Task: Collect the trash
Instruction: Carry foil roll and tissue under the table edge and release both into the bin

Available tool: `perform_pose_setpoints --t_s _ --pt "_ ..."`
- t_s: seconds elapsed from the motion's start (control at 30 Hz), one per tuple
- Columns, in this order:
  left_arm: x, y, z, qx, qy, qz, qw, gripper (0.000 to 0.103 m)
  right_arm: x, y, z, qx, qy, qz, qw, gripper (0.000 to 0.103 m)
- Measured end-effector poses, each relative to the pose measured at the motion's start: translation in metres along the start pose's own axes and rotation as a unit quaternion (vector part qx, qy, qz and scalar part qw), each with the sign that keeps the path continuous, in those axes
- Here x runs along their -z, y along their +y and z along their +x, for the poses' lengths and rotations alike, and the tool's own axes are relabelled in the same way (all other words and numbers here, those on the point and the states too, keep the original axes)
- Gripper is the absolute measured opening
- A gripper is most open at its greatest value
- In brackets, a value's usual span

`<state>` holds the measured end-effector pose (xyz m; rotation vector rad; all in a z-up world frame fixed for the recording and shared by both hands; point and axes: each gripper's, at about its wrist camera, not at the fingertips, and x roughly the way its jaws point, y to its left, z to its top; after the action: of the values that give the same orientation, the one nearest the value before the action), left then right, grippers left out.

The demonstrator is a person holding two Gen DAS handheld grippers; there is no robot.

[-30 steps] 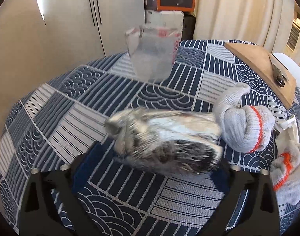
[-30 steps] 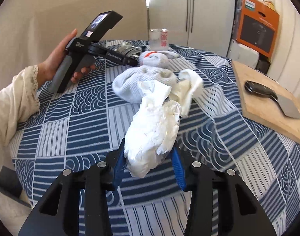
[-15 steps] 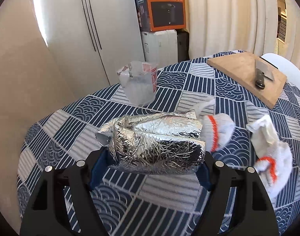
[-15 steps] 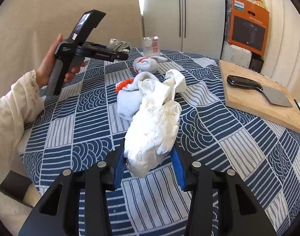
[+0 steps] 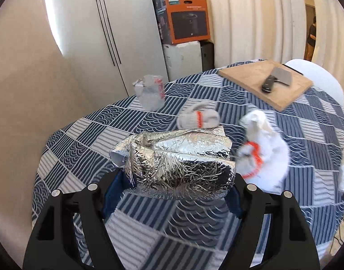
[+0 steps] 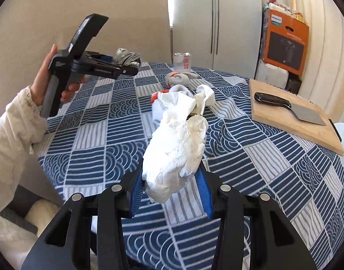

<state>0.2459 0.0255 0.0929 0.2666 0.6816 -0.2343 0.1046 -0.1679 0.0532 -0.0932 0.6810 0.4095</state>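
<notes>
Left gripper (image 5: 172,193) clamps the foil wad (image 5: 174,162), right gripper (image 6: 169,191) clamps the crumpled tissue (image 6: 176,150), both above the table (image 6: 273,168). Keep squeezing; don't crush foil till you're over the bin.

White cupboard (image 5: 117,33), orange box (image 5: 187,15), pale curtains (image 5: 250,18); beige wall (image 6: 59,4); bright daylight.

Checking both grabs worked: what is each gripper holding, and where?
Left gripper clamps the crumpled foil bundle across its two ends; right gripper pinches the crumpled white tissue wad at its lower end.
</notes>
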Motion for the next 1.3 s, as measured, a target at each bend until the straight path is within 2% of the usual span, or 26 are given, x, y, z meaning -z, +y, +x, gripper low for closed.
perform_pose_setpoints --t_s 0.27,0.57,0.9,1.3 --pt "0.023 -0.021 -0.039 -0.005 -0.012 -0.002 0.9999 0.075 0.021 0.015 -0.023 -0.007 -0.007 -0.016 1.0 0.04" --pt "0.057 -0.049 -0.084 0.011 -0.03 0.004 0.9995 0.075 0.044 0.027 -0.043 -0.016 -0.014 -0.018 1.0 0.04" --pt "0.093 -0.087 -0.113 0.055 -0.054 0.044 0.996 0.075 0.063 0.037 -0.051 0.005 0.001 -0.013 1.0 0.04" --pt "0.139 -0.128 -0.136 0.12 -0.057 0.081 0.9878 0.075 0.086 0.052 -0.053 -0.024 0.011 -0.029 0.999 0.04"
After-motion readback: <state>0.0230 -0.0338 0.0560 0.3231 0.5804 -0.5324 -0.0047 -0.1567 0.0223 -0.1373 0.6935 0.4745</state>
